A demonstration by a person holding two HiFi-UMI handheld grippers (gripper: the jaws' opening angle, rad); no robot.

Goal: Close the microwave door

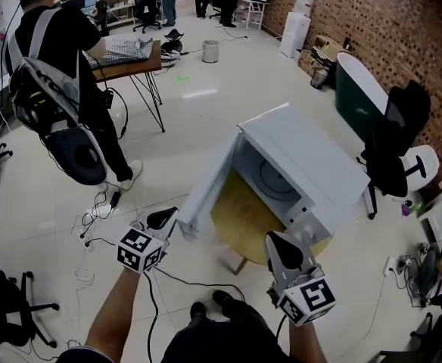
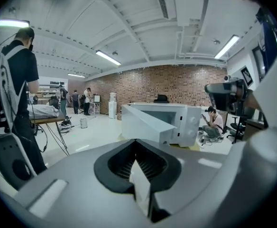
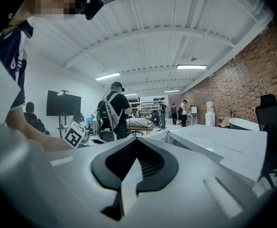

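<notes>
Currently microwave door (image 1: 212,184) open, left gripper (image 1: 163,218) closed beside it.

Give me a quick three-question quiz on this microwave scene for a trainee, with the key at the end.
1. True or false: the microwave has its door swung open.
2. What does the microwave stand on? A. the floor B. a round wooden table C. a shelf
3. Fill in: the ___ claw is nearer the door's free edge.

Key: 1 true. 2 B. 3 left claw.
</notes>
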